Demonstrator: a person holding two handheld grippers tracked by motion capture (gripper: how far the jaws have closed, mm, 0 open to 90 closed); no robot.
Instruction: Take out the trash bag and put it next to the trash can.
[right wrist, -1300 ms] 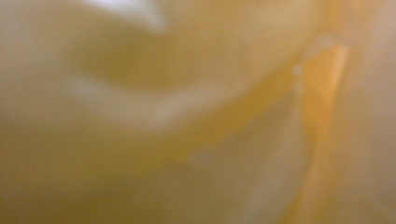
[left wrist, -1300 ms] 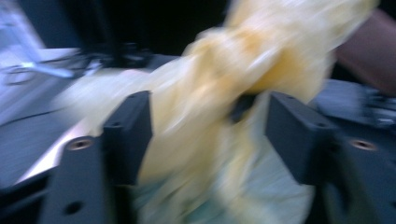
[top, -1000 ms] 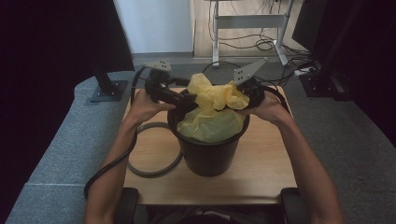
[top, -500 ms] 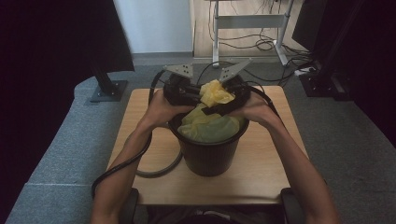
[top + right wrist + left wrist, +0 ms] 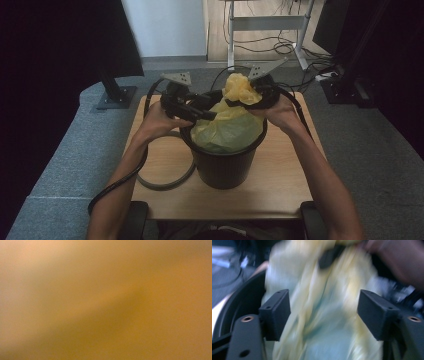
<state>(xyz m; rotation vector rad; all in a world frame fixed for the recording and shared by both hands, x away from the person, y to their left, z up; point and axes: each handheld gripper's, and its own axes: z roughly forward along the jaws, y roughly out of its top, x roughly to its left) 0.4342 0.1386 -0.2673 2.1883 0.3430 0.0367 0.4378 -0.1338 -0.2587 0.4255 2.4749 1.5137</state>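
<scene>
Overall light: dim, soft, no hard shadows.
Brightest zone: pale wall (image 5: 165, 27) and floor at top centre of high view.
Darkest zones: left and right edges of high view, near black.
Table (image 5: 280, 185): evenly lit, faint shadow under black bin (image 5: 222, 167).
Left gripper view: yellow bag (image 5: 322, 315) smeared by motion blur, washed pale; black pads (image 5: 275, 312) comparatively sharp.
Right gripper view: fully out of focus, an orange-brown haze, lighter at upper left.

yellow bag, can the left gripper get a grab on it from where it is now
Probably yes: the left gripper has its jaws apart with the yellow bag right between them, nothing in front.
</scene>
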